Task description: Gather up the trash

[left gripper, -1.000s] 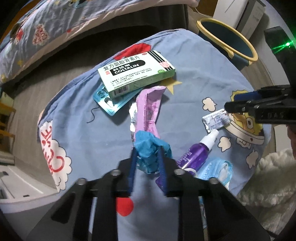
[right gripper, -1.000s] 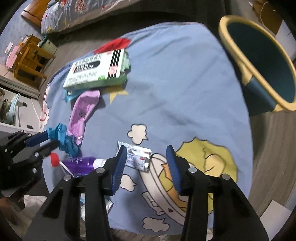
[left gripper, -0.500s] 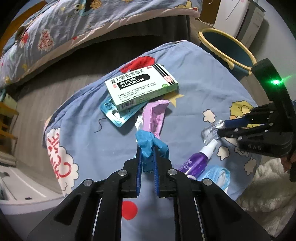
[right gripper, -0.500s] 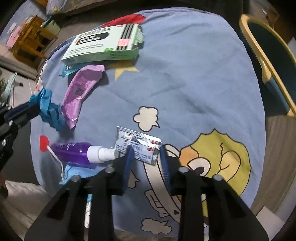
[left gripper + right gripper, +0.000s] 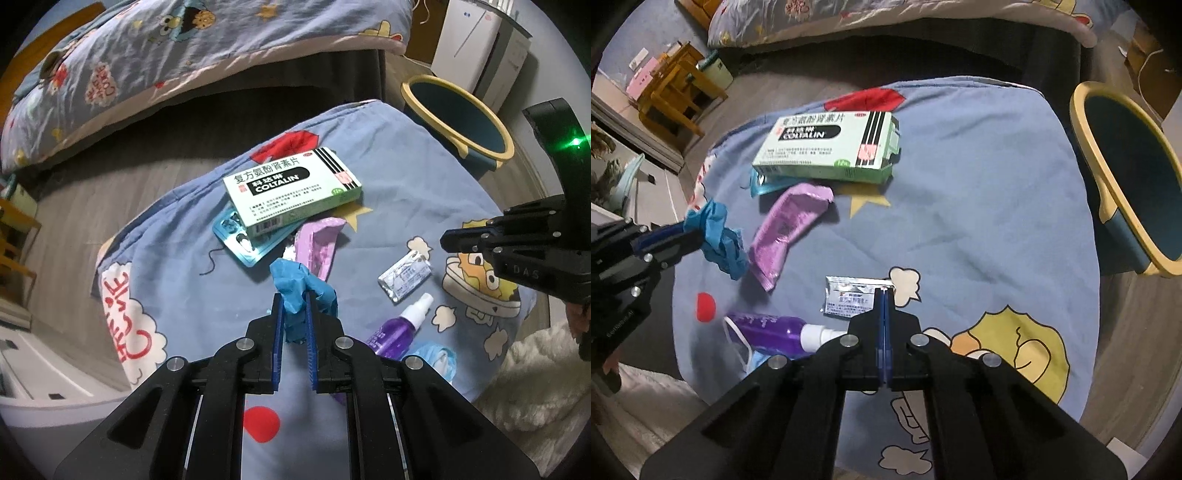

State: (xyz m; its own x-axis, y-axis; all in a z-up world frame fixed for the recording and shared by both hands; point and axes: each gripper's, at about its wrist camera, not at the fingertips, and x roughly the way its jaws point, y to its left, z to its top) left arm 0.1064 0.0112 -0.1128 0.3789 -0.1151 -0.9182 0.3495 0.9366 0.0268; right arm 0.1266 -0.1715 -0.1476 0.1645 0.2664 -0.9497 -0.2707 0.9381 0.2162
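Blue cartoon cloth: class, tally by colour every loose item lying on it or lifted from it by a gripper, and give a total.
Green: 1, medicine box
Blue: 3, crumpled glove, blister pack, face mask
Purple: 2, wrapper, spray bottle
Silver: 1, foil sachet
Total: 7

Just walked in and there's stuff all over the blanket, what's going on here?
A person is picking up trash with two handheld grippers. The left gripper is shut on a crumpled blue glove. The right gripper has just been closing at the edge of a silver sachet; its jaws are shut, but whether they caught the foil is unclear. A medicine box, purple pouch and spray bottle lie on the blanket, beside a bin.
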